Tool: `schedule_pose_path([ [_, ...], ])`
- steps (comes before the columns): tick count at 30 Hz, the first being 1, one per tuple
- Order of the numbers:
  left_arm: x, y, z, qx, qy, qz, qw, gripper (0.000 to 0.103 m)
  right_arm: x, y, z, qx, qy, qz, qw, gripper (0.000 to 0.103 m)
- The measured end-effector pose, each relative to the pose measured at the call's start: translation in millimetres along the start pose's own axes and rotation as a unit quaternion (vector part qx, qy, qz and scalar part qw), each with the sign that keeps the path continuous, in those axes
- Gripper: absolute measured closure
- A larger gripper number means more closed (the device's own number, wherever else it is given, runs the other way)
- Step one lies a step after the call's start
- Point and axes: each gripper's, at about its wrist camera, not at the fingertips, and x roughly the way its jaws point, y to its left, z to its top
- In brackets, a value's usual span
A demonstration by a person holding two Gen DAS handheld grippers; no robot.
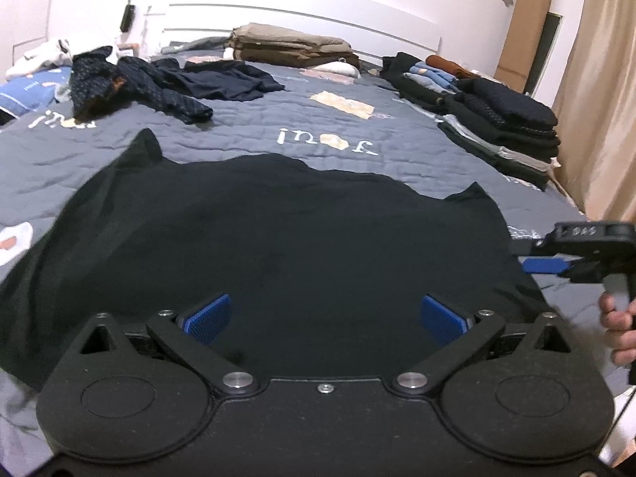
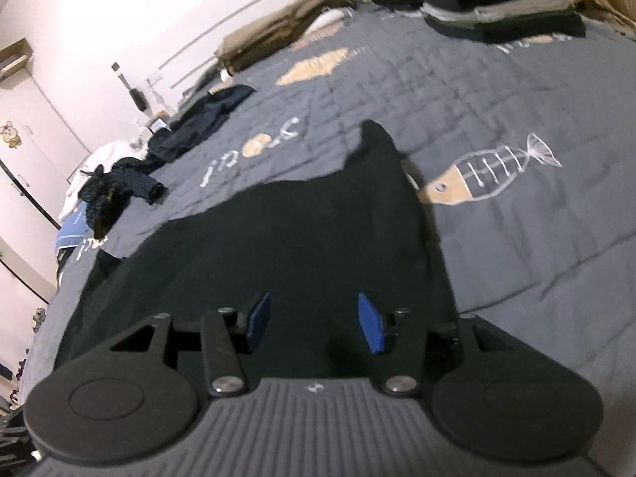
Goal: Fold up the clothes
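A black garment [image 1: 278,246] lies spread flat on the grey-blue quilt [image 1: 246,123] of a bed, with two corners sticking up at its far edge. My left gripper [image 1: 326,318] hovers over its near edge, blue pads wide apart and nothing between them. My right gripper [image 1: 524,264] shows at the garment's right edge, held by a hand [image 1: 616,326]. In the right wrist view the right gripper [image 2: 315,322] stands open above the black garment [image 2: 302,230], which lies below the pads and is not pinched.
Stacks of folded dark clothes [image 1: 497,119] line the bed's right side, also in the right wrist view [image 2: 497,8]. Unfolded dark clothes [image 1: 139,83] lie far left. A khaki folded pile [image 1: 290,45] sits by the headboard. A beige curtain [image 1: 596,99] hangs on the right.
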Motion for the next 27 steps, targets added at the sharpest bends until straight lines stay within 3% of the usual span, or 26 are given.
schedule_pose_path([
  [8,-12.3,7.2,-2.9,0.024,-0.011,0.027,0.9993,0.000,-5.8,38.6,-10.2,-0.053,-0.002,-0.003,0.999,0.051],
  [19,-22.2,22.5,-5.8,0.031,-0.002,0.033,0.9989,0.000,-22.3,84.7,-39.3,-0.107,0.002,-0.005,0.994,0.051],
  [27,-29.8,36.5,-7.7,0.024,0.003,0.037,0.9990,0.000,-26.3,100.0,-62.5,-0.104,0.015,-0.016,0.994,0.050],
])
